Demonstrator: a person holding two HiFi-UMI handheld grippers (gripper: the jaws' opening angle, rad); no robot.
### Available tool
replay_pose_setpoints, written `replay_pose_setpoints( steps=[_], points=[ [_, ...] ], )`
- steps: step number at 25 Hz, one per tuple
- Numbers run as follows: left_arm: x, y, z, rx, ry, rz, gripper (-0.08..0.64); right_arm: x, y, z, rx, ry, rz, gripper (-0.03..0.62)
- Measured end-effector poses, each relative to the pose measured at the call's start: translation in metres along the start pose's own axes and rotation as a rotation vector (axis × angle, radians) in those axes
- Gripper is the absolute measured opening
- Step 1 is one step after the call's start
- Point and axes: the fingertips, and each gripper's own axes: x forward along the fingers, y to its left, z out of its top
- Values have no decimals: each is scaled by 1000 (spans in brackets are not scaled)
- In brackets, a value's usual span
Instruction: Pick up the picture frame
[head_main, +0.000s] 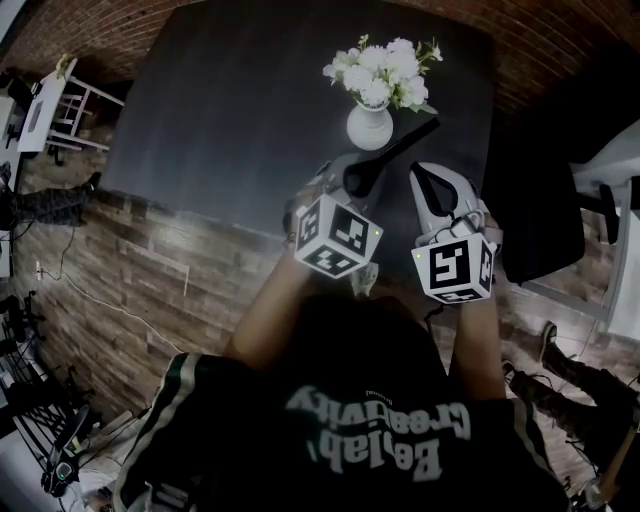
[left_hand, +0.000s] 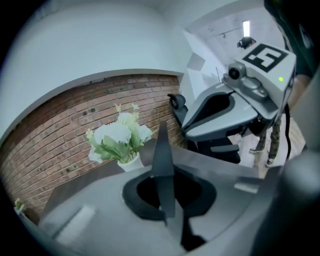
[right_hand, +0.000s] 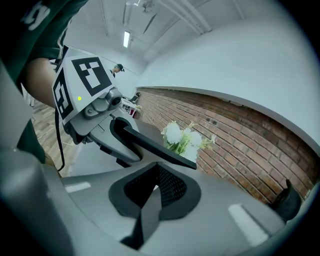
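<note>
Dark table (head_main: 220, 110) against a brick wall. Left gripper (head_main: 358, 178) is clamped on the picture frame (head_main: 402, 142), a thin dark slab seen edge-on between its jaws (left_hand: 163, 165). The frame's far end points up-right, just beside the white vase (head_main: 370, 128) of white flowers (head_main: 385, 68). Right gripper (head_main: 432, 190) sits just beside the left one, jaws closed together, nothing between them.

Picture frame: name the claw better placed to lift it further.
Probably left. The left claw is shut on the picture frame; the right claw is shut and empty beside it.
</note>
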Motion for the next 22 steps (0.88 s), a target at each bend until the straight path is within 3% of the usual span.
replay_pose_setpoints(
  steps=[22],
  points=[
    [-26, 6, 60, 65, -58, 18, 20, -38, -31, 39, -35, -89, -77, 6]
  ],
)
